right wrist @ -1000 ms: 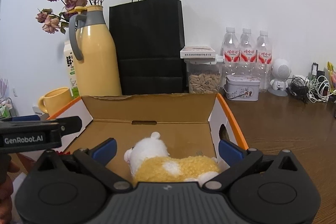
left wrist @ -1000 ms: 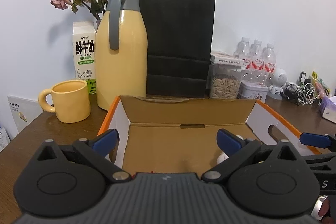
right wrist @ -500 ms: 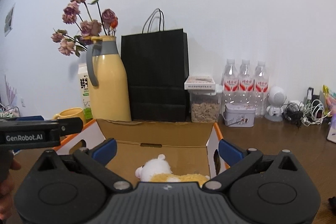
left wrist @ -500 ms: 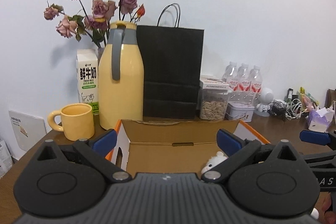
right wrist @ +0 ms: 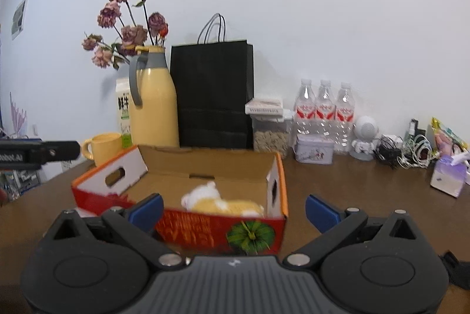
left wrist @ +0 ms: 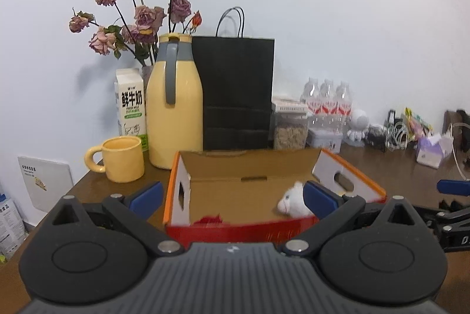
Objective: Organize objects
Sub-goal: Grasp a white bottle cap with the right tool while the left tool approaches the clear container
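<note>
A plain white wall (right wrist: 323, 5) stands at the far side, evenly lit. A dark brown wooden surface (right wrist: 352, 190) runs below it. On the far left of the wall hangs a small paper (right wrist: 18, 18).

Counts: 1 cardboard box (right wrist: 223, 231), 1 plush toy (right wrist: 217, 200) inside it. 1 yellow jug (left wrist: 174, 114), 1 yellow mug (left wrist: 120, 162), 1 milk carton (left wrist: 130, 105), 1 black paper bag (left wrist: 235, 93). 3 water bottles (right wrist: 324, 108) in a row. 1 clear jar (right wrist: 270, 134), 1 small tin (right wrist: 314, 149), 1 white figurine (right wrist: 364, 142), 1 tissue pack (right wrist: 448, 175). 1 bunch of dried roses (left wrist: 141, 17), individual blooms too overlapped to count. Cable tangle (right wrist: 405, 152): can't count
</note>
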